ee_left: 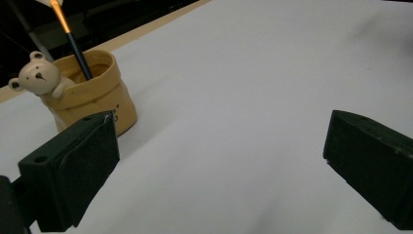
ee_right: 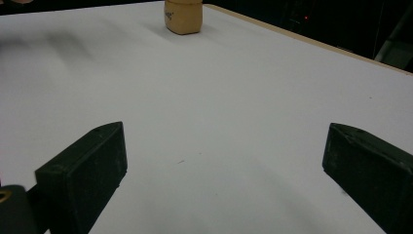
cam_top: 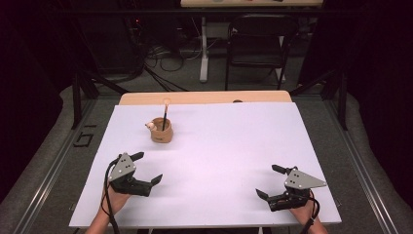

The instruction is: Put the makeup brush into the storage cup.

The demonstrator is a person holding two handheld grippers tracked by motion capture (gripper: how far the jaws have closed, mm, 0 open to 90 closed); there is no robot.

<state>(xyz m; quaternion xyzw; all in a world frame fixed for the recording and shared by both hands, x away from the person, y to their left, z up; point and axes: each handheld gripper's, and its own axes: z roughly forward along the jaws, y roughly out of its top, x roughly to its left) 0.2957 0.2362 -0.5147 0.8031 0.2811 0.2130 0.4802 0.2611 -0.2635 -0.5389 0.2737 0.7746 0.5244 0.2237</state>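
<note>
On the white worktop [cam_top: 229,161] stands a small tan holder [cam_top: 161,130], shaped like a soft bag with a rolled rim. A little pale bear figure [cam_top: 150,126] hangs over the rim of the holder on its left side, and a thin black brush [cam_top: 165,114] with an orange upper part stands inside the holder and leans a little. The holder is the landmark here; it sits in the far left part of the worktop, apart from both hands.

The left gripper [cam_top: 148,168] rests nearer to the person than the holder, and it is the closer of the two to it. Its fingers [ee_left: 73,170] are spread wide and hold nothing; in the left gripper view the holder [ee_left: 92,92] appears just behind the left finger, with the bear figure [ee_left: 36,78] and the brush [ee_left: 73,46] clear to see, but there is no contact.

The right gripper [cam_top: 268,181] lies well apart from the holder, at the near right side. Its fingers [ee_right: 85,170] are also wide open and empty. In the right gripper view the holder [ee_right: 183,17] is seen far off, at the top edge.
</note>
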